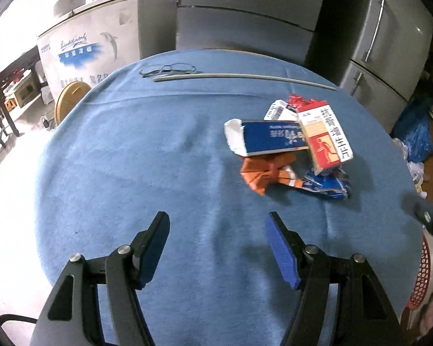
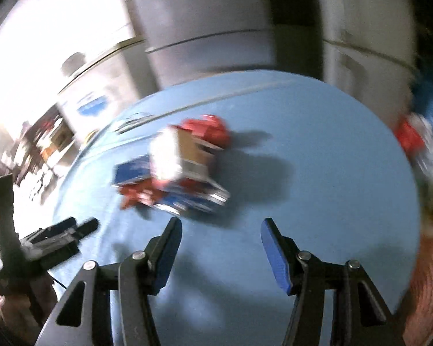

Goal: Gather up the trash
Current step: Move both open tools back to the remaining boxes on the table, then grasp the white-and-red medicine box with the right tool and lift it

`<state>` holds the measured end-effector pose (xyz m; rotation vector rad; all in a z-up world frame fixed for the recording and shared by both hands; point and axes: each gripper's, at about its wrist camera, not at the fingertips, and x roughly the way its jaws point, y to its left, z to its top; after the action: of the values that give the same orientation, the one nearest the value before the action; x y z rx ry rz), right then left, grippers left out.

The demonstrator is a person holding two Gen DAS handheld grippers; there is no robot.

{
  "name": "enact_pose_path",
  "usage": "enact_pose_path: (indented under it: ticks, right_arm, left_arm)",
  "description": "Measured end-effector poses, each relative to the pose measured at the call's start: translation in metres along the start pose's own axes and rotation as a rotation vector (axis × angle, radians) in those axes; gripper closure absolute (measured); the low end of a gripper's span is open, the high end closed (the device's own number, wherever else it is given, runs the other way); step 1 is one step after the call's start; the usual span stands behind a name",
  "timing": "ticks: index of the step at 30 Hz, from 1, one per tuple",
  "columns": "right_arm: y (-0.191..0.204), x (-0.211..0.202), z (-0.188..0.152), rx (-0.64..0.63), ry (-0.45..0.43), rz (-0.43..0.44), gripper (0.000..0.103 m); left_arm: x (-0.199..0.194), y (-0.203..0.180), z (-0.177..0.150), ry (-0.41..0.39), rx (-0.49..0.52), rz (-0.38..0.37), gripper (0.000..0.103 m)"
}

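A heap of trash lies on the blue tablecloth: a long blue carton, a white and red medicine box, a crumpled orange wrapper, a crushed blue packet and a red scrap. My left gripper hovers open and empty, short of the heap and to its left. In the blurred right wrist view the same heap sits just ahead and left of my open, empty right gripper. The left gripper shows at that view's left edge.
Eyeglasses and a long thin rod lie near the table's far edge. Grey refrigerators and a white chest freezer stand behind. A red mesh basket sits off the table's right side. Bags pile at the right.
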<state>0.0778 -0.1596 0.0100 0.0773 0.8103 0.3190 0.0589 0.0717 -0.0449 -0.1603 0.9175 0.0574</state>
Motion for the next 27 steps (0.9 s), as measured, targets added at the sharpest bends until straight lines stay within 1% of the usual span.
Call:
enact_pose_path:
  ticks: [3,7,10,15,16,18,23,27]
  right_arm:
    - [0.030,0.029,0.017,-0.076,0.014,-0.006,0.042]
    - [0.051,0.057,0.029,-0.133,0.031,-0.047,0.042]
    - [0.058,0.079,0.038,-0.148,0.052,-0.084,0.042]
    - [0.050,0.104,0.041,-0.149,0.104,-0.123,0.042]
    - [0.047,0.108,0.042,-0.144,0.116,-0.124,0.046]
    - [0.040,0.108,0.041,-0.115,0.112,-0.107,0.049]
    - [0.017,0.083,0.037,-0.026,0.056,-0.078,0.049]
    - [-0.005,0.056,0.026,0.067,0.029,-0.044,0.049]
  left_arm:
    - [-0.004,0.006,-0.003,0.000,-0.013,-0.004,0.034]
    - [-0.002,0.012,0.002,-0.003,-0.030,-0.014,0.034]
    - [-0.003,0.014,0.006,-0.007,-0.039,-0.016,0.034]
    - [-0.001,0.015,0.012,-0.012,-0.047,-0.026,0.034]
    - [-0.001,0.014,0.013,-0.012,-0.046,-0.027,0.034]
    - [-0.001,0.012,0.016,-0.014,-0.040,-0.028,0.034]
    - [-0.002,0.003,0.026,-0.031,-0.012,-0.035,0.034]
    - [0.007,-0.019,0.043,-0.040,0.091,-0.050,0.033]
